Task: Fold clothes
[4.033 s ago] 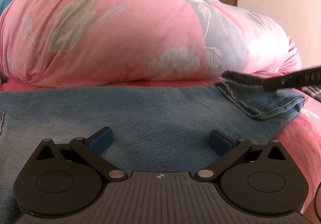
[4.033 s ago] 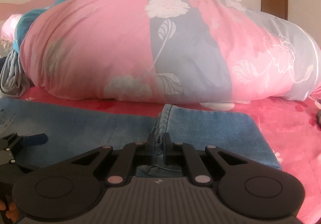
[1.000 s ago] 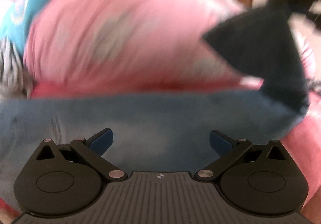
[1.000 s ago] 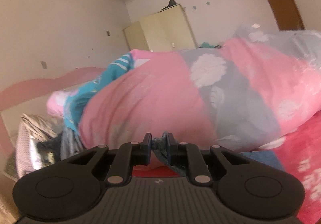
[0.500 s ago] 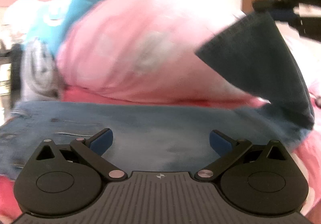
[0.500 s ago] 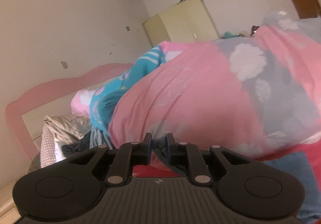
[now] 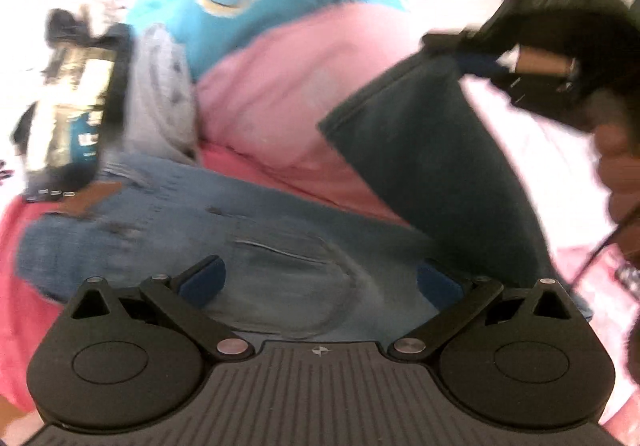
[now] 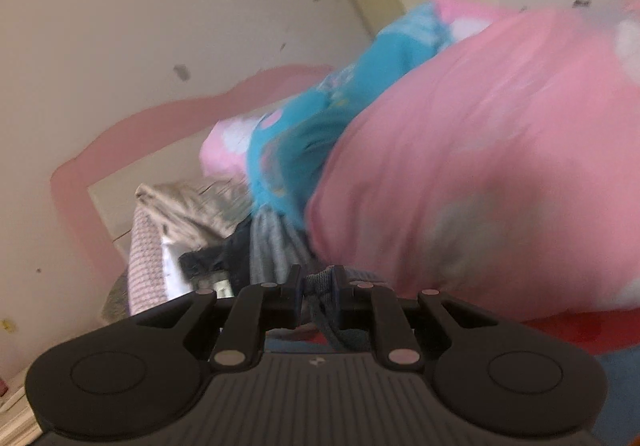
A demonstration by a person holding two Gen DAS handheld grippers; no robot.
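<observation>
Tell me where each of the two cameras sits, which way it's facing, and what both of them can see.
Left wrist: sits behind the open left gripper, low over the jeans; shows the right gripper lifting a leg end, and the person's hand.
Right wrist: sits behind the right gripper, shut on denim, facing the wall and clothes pile.
Shared: pink quilt, blue blanket, jeans.
</observation>
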